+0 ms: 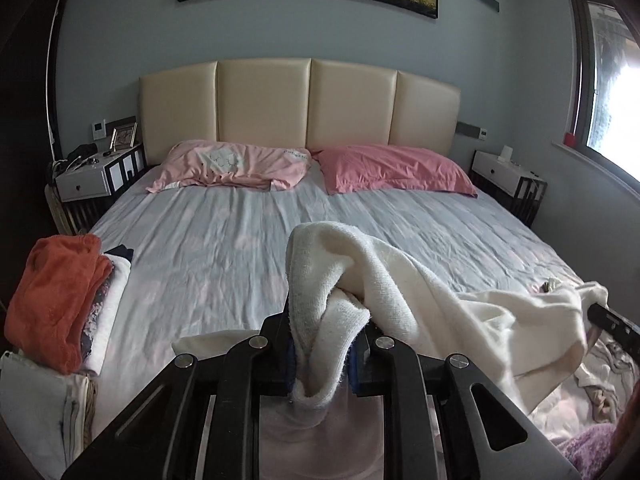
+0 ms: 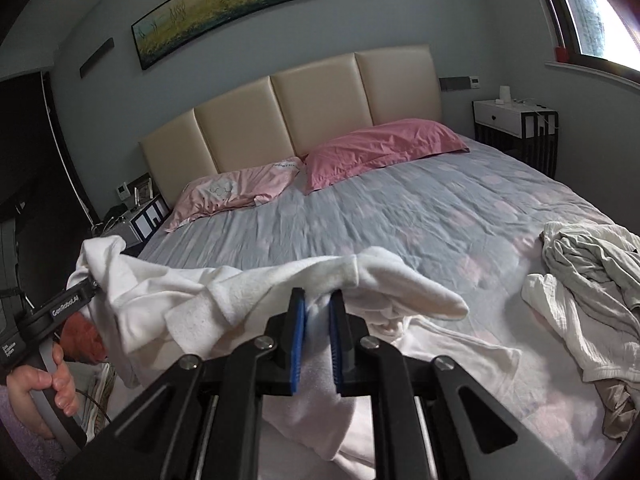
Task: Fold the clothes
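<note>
Left gripper (image 1: 326, 354) clamping bunched edge of white garment (image 1: 420, 280), jaws closed on cloth. Right gripper (image 2: 318, 334) pinching same garment's other end between blue pads (image 2: 297, 344). Garment hanging stretched between both grippers above grey bed sheet (image 1: 224, 240), lower part draping onto bed. Folded stack (image 1: 60, 300), orange piece on top, sitting at bed's left edge. Unfolded pale clothes pile (image 2: 592, 288) lying at right. Hand (image 2: 44, 392) gripping left tool's handle.
</note>
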The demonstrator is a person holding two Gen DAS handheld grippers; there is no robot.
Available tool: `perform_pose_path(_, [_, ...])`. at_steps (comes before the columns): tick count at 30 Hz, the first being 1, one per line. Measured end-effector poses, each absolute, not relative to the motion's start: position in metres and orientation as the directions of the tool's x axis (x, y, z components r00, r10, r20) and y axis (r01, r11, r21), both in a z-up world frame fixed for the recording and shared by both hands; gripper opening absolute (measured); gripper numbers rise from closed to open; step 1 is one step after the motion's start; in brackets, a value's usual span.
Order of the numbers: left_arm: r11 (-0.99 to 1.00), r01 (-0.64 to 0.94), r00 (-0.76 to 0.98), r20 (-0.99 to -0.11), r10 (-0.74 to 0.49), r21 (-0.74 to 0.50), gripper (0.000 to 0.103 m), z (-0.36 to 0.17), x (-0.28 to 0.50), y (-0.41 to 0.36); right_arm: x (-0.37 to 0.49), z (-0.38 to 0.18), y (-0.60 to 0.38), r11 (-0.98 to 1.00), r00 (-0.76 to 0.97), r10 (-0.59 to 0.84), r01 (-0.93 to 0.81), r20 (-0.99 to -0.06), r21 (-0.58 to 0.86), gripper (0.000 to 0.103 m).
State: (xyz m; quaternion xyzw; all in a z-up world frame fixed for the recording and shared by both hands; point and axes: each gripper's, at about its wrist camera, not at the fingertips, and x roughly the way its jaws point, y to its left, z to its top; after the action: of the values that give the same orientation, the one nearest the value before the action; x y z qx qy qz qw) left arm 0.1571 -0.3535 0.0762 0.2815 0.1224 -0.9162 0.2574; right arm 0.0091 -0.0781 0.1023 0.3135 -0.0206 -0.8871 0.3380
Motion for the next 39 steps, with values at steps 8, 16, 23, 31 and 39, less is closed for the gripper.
perform_pose_path(8, [-0.879,0.448,-0.593,-0.790,-0.155,-0.164,0.020,-0.039,0.117,-0.342,-0.069,0.019,-0.054,-0.892,-0.596,-0.326,0.450,-0.734,0.031,0.010])
perform_pose_path(16, [-0.911,0.402,-0.447,-0.888,-0.110,-0.090,0.024,-0.103,0.086,-0.337,-0.099,-0.068,-0.064,-0.865,-0.448,-0.271,0.501,-0.852,0.012,0.011])
perform_pose_path(23, [-0.893,0.435,-0.401,-0.913,-0.079,-0.114,0.068,-0.117,0.101,-0.350,-0.115,-0.107,-0.070,-0.873,-0.309,-0.229,0.484,-0.923,0.055,0.017])
perform_pose_path(31, [-0.920,0.368,-0.520,-0.850,-0.084,-0.135,0.069,-0.073,0.132,-0.325,-0.094,-0.058,-0.012,-0.913,-0.417,-0.347,0.356,-0.840,0.200,0.024])
perform_pose_path(39, [-0.942,0.330,-0.568,-0.810,-0.147,-0.060,0.069,-0.055,0.119,-0.313,-0.042,-0.028,-0.067,-0.749,-0.412,-0.512,0.644,-0.754,0.156,0.025])
